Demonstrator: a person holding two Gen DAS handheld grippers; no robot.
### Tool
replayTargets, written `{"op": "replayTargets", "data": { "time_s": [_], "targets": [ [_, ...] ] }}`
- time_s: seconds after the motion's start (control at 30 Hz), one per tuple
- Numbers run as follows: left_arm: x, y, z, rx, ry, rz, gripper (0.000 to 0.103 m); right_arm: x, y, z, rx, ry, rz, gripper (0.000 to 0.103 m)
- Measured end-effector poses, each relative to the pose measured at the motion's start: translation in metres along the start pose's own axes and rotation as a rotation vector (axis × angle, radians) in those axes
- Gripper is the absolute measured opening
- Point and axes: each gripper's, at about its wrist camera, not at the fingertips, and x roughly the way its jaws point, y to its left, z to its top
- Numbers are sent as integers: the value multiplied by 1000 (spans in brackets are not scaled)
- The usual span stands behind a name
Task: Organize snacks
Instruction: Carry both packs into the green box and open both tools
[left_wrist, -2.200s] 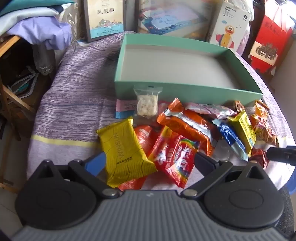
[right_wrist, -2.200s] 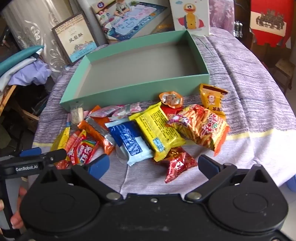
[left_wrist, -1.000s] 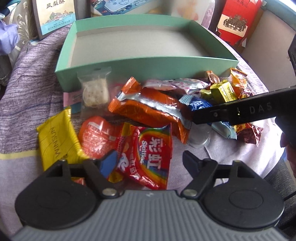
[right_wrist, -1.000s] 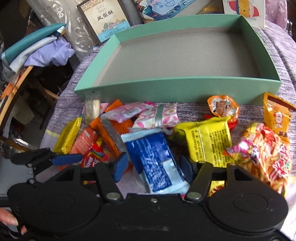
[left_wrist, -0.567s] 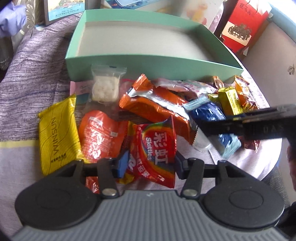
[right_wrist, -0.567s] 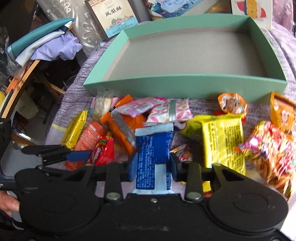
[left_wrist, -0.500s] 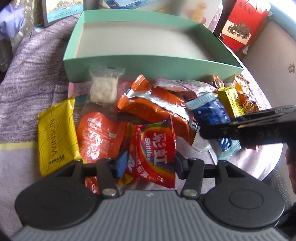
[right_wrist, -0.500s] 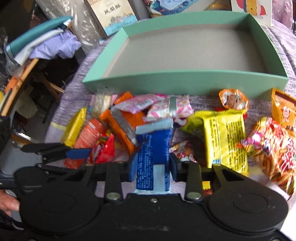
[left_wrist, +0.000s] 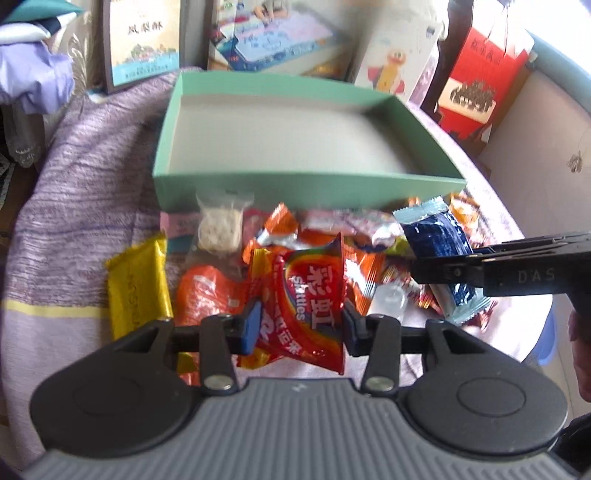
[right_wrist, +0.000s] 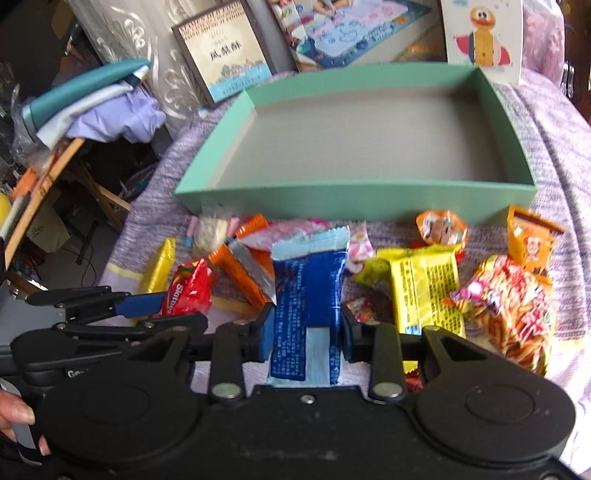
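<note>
Skittles pack (left_wrist: 308, 295) and blue packet (right_wrist: 308, 299) stood pinched lengthwise between left fingers (left_wrist: 255, 326) and right fingers (right_wrist: 266, 332), green box (right_wrist: 354, 199) empty directly beyond both.

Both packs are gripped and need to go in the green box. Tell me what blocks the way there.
Nothing visible blocks it. The left gripper holds the Skittles bag, the right gripper the blue packet. Only the green box near wall lies ahead; both packs must rise above it. The box is empty.
</note>
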Motion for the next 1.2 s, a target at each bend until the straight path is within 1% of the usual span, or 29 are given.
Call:
{"op": "replayTargets", "data": {
  "time_s": [0.1,0.23,0.33,0.4,0.57,0.67,0.7,0.83,0.93,1.07,1.2],
  "targets": [
    [-13,4,7,-24,-34,-17,43,-12,-7,6,10,-37,9,33],
    [-27,10,20,-50,-76,-28,43,-21,-10,15,22,-63,10,33],
    [-33,13,36,-38,-107,-12,43,-25,-13,25,25,-78,-4,33],
    [-34,15,48,-27,-126,6,43,-25,-14,40,29,-88,-9,33],
    [-22,25,98,-11,-151,42,43,-12,-18,84,31,-99,-27,33],
    [-1,30,132,11,-146,97,43,5,-18,114,23,-104,-48,33],
    [8,31,142,12,-139,106,43,15,-20,127,28,-98,-48,33],
    [48,37,184,23,-121,136,43,58,-26,169,69,-66,-45,33],
    [85,41,205,33,-90,175,43,91,-33,192,107,-42,-49,33],
    [123,52,222,33,-53,209,43,136,-38,215,132,-13,-57,33],
    [151,65,235,28,-32,225,43,173,-43,233,171,19,-31,33]
  ]
}}
